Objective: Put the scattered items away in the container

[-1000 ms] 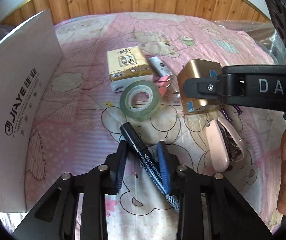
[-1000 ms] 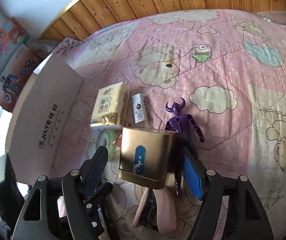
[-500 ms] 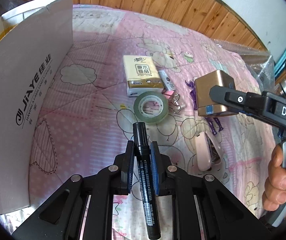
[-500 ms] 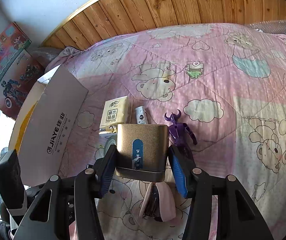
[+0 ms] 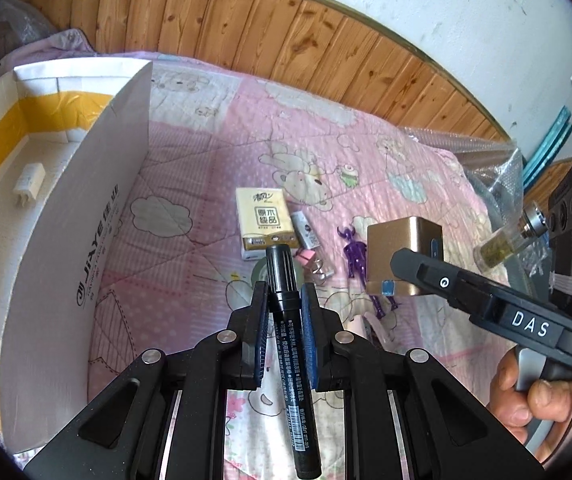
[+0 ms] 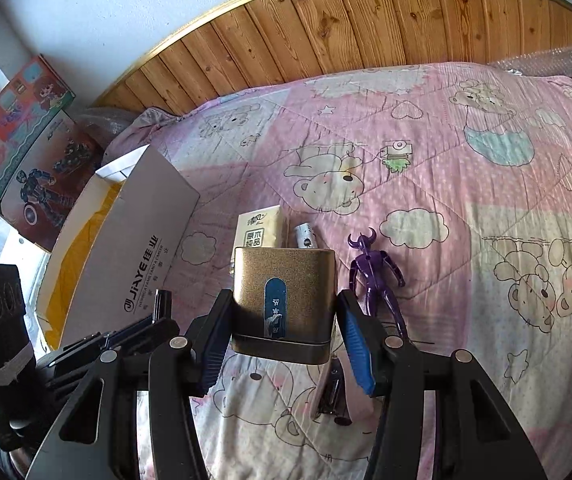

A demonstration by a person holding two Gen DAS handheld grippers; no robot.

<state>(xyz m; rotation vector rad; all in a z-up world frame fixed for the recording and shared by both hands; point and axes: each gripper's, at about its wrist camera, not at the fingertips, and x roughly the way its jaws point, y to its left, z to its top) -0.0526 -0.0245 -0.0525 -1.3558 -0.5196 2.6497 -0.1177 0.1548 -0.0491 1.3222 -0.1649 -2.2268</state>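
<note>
My left gripper (image 5: pixel 282 300) is shut on a black marker (image 5: pixel 288 336) and holds it above the pink quilt. My right gripper (image 6: pixel 283 312) is shut on a gold tin box (image 6: pixel 283 300), which also shows in the left wrist view (image 5: pixel 404 256), lifted off the quilt. The white cardboard box (image 5: pixel 85 216) stands open at the left; it also shows in the right wrist view (image 6: pixel 133 264). On the quilt lie a tissue pack (image 5: pixel 263 224), a small white tube (image 5: pixel 305 230), a tape roll (image 5: pixel 259 274), a purple figure (image 6: pixel 374 272) and a pink stapler (image 6: pixel 338 396).
A small white block (image 5: pixel 29 184) lies inside the cardboard box. A pink clip and a metal binder clip (image 5: pixel 318 268) lie by the tape roll. Toy boxes (image 6: pixel 25 148) stand beyond the cardboard box. A wooden headboard (image 6: pixel 366 28) runs along the far edge of the bed. Bubble wrap (image 5: pixel 482 160) lies at the right.
My left gripper closed on the marker and lifted it off the quilt. My right gripper closed on the gold tin and raised it. Both moved up and back.
</note>
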